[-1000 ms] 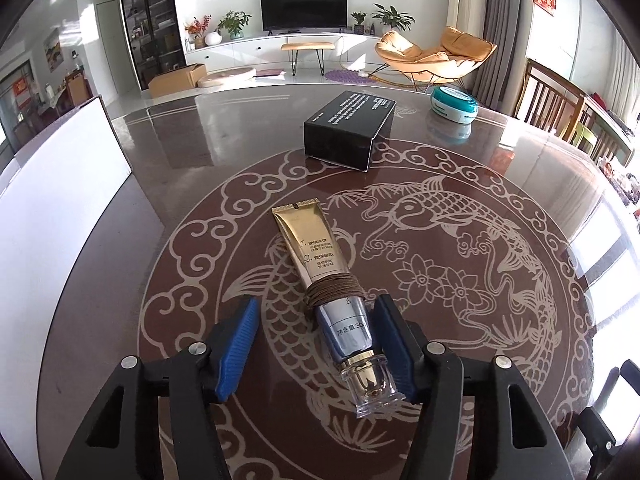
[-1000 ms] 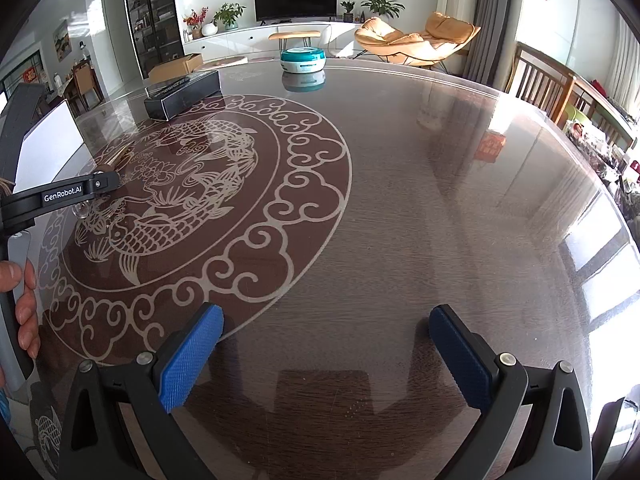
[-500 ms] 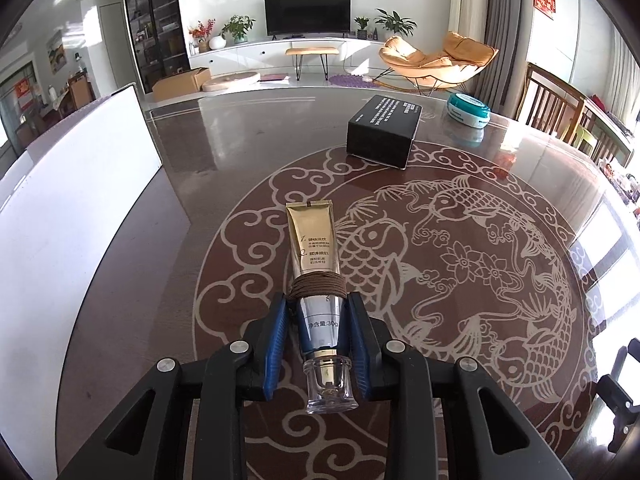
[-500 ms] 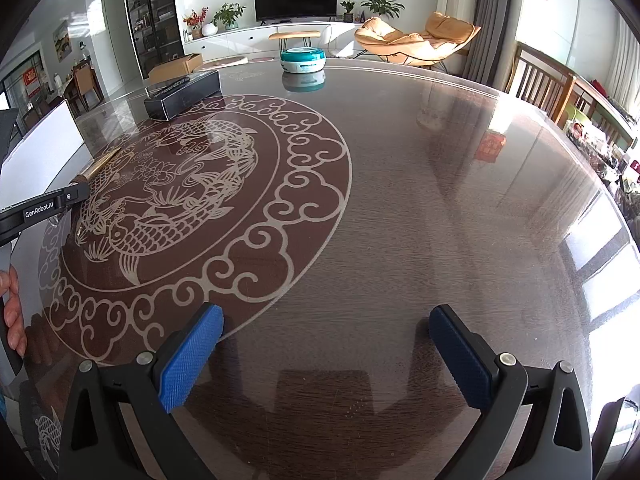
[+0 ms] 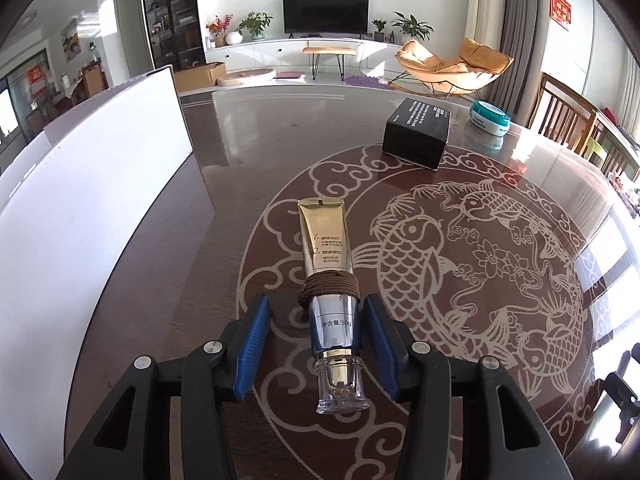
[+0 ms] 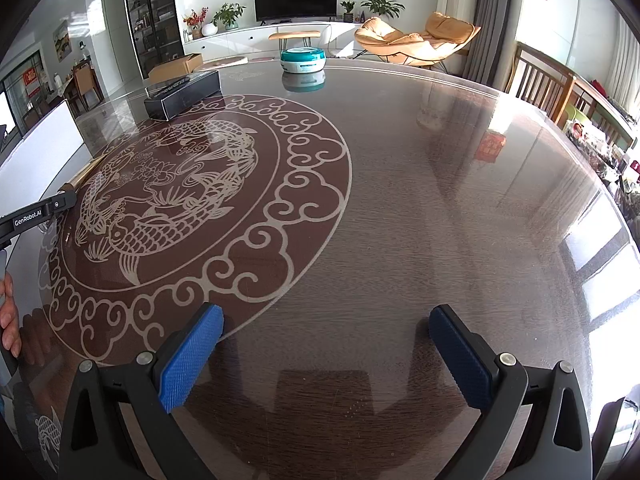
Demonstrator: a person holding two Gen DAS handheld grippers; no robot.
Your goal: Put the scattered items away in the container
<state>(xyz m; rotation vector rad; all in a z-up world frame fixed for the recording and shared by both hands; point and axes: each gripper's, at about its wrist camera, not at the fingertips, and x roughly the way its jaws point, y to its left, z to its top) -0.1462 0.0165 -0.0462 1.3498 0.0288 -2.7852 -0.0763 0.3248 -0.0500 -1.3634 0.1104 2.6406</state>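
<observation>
A gold and silver cosmetic tube [image 5: 326,256] with a brown cord wound round its middle and a clear cap lies on the patterned table, cap toward the camera. My left gripper [image 5: 316,340] straddles its silver end. The jaws are opening; the left pad [image 5: 252,340] stands clear of the tube and the right pad sits close beside it. The white container [image 5: 92,184] rises just left of the tube. In the right wrist view my right gripper [image 6: 324,356] is open over bare table with nothing between its fingers.
A black box [image 5: 416,138] and a teal round tin [image 5: 490,117] sit further back on the table. Wooden chairs [image 5: 560,116] stand at the right edge. In the right wrist view, the left gripper's arm [image 6: 38,214] and a hand [image 6: 8,312] show at far left.
The left gripper closed on the tube and carried it left toward the white container; since then its jaws have spread apart again. The right gripper has not moved.
</observation>
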